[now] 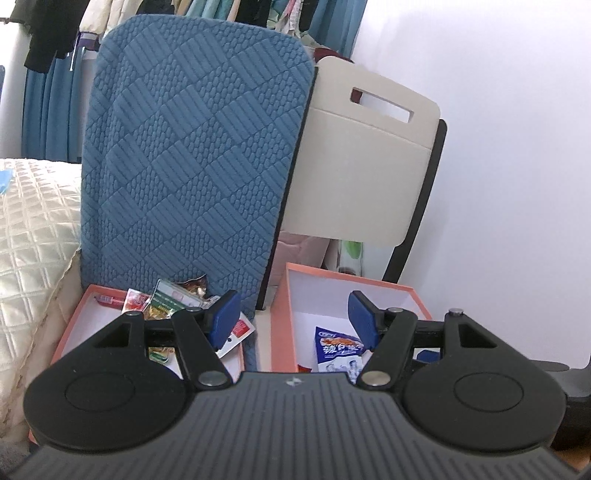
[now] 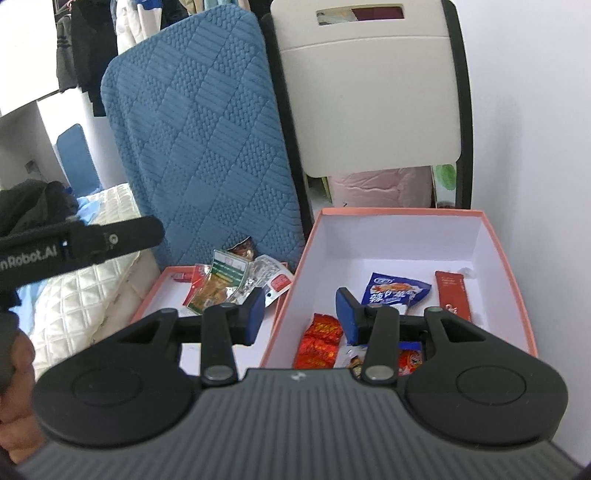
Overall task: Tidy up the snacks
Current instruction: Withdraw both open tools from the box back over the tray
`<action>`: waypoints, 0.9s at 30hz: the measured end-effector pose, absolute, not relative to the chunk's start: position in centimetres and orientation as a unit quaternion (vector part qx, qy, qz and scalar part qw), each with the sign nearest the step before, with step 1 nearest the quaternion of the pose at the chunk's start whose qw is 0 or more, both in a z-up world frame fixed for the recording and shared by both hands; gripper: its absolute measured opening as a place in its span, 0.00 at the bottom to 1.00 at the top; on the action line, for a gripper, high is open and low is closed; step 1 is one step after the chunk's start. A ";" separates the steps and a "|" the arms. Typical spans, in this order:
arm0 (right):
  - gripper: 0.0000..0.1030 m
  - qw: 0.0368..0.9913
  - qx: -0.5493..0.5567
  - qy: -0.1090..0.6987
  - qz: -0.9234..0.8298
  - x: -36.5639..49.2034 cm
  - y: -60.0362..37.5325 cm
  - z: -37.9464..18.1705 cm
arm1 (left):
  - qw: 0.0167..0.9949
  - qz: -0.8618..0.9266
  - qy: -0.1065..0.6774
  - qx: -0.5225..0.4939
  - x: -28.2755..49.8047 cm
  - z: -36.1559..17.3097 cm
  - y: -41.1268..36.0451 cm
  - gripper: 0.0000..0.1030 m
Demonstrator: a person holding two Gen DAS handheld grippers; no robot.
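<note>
Room: a white wall [image 2: 535, 110] on the right, hanging clothes [image 1: 55, 33] behind, a quilted cream bedspread [image 1: 33, 240] on the left.
Backdrop: a blue quilted cushion [image 1: 192, 155] stands upright beside a cream chair back [image 1: 369, 166] with a black frame.
Surface: two salmon-edged, white-lined trays side by side; what they rest on is hidden.
Left tray [image 2: 162, 284]: shallow, just in front of the cushion, piled with snack packets [image 2: 221, 288]; they overlap too much to count surely, perhaps five or six.
Right box [image 2: 509, 266]: deeper, in front of the chair.
Count in right box: one blue-and-white packet [image 2: 399, 290], one dark red stick packet [image 2: 452, 295], one red-orange packet [image 2: 321, 341] near the front, and at least two more small ones half hidden behind the claw.
Left gripper [image 1: 293, 321]: tilted downward, hovering above the gap between the trays; blue pads apart, nothing between them.
Right gripper [image 2: 301, 317]: tilted downward over the near-left wall of the right box; pads apart, narrower than the left's, gripping nothing.
Left view, extra: the left gripper's black body [image 2: 81, 243] shows at the right camera's left edge, with a hand [image 2: 14, 398] below it.
</note>
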State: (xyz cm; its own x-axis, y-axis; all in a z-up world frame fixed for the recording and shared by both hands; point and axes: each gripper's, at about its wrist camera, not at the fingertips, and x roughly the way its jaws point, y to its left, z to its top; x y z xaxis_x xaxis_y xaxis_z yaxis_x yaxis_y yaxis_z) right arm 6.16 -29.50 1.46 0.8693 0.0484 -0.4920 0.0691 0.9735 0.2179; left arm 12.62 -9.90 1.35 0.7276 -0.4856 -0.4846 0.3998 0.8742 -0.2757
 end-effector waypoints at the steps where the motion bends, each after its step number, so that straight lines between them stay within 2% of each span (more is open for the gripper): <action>1: 0.44 0.959 0.115 0.257 -0.005 6.2 -29.3 1.3 | 0.926 -0.239 0.282 -0.079 12.7 1.2 -9.6 0.68; 27: 0.44 0.945 0.081 0.315 0.021 7.7 -21.5 -2.4 | 0.920 -0.192 0.319 -0.122 14.2 -4.6 1.1 0.68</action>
